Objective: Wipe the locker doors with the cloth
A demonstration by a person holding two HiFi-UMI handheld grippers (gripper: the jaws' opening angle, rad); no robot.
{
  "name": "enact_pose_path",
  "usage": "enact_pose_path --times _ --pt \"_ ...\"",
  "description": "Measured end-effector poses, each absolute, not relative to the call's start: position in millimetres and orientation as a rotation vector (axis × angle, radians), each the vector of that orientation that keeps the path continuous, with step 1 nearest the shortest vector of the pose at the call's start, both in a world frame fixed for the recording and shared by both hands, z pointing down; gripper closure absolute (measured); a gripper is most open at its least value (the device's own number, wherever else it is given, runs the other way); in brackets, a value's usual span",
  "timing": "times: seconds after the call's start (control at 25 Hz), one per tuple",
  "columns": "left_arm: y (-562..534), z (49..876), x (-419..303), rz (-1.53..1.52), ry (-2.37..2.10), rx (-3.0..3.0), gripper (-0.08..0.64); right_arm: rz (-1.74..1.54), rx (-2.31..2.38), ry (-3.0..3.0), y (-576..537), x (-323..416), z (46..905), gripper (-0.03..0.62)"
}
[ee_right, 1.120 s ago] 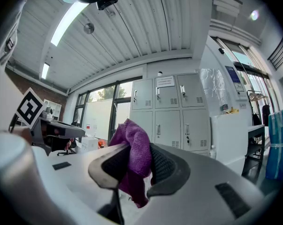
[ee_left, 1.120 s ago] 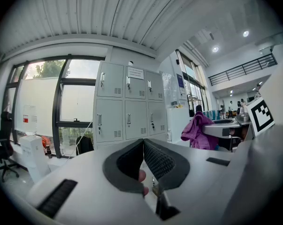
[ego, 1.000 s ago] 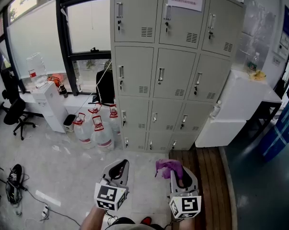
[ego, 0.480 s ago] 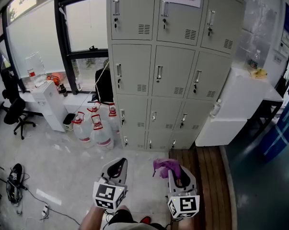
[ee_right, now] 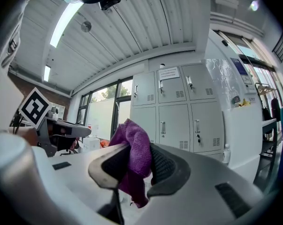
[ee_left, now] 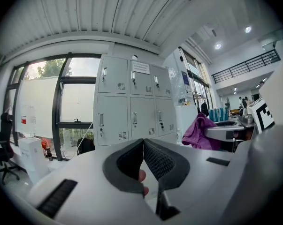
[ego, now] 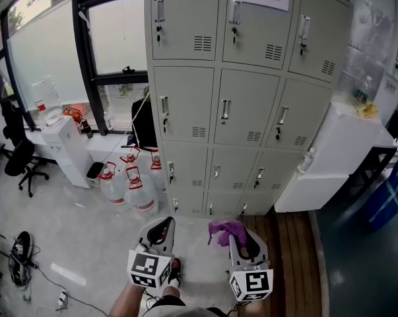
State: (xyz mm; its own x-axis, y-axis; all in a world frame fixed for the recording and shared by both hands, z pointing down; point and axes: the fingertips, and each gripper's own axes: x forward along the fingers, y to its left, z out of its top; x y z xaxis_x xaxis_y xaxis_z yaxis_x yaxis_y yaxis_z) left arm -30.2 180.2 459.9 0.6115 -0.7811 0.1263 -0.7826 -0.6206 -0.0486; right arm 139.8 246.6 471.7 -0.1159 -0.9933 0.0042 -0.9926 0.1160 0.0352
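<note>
Lockers [ego: 245, 104] sit nearer; right gripper [ego: 238, 238] pinches cloth [ego: 225, 228], left gripper [ego: 163, 226] apparently empty.

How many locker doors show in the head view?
12 locker doors: three each in the top row, second row, third row and bottom row near the floor. None seems hidden.

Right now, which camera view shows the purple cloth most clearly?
The right gripper view: the purple cloth sits central, pinched between the right gripper's fingers. The head view shows it small, bunched at that gripper's tip. The left gripper view shows it from the side, at the right.
</note>
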Motion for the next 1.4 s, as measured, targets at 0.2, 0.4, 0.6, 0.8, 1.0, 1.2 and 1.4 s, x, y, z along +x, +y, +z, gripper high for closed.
enact_pose_path --times 0.2,0.4,0.6,0.8,1.0,1.2,1.4 --pt "102 452 -38 0.207 -1.385 2.8 0.535 -0.023 2.043 -2.35 166 129 467 0.471" --pt "20 440 -50 0.202 -1.382 2.794 0.537 -0.05 2.031 -2.371 81 115 453 0.471" --pt "-53 435 -62 0.183 -1.386 2.802 0.537 -0.041 2.035 -2.368 6 105 450 0.471" --pt "-118 430 -76 0.179 -1.404 2.799 0.535 -0.044 2.054 -2.363 -60 95 442 0.471" --pt "-168 423 -89 0.161 -1.426 2.794 0.535 -0.082 2.05 -2.421 -114 83 425 0.471" --pt "-201 410 -99 0.131 -1.448 2.798 0.537 -0.131 2.026 -2.472 -161 69 400 0.471" --pt "-219 405 -106 0.118 -1.5 2.781 0.535 -0.189 1.989 -2.556 -196 57 366 0.469"
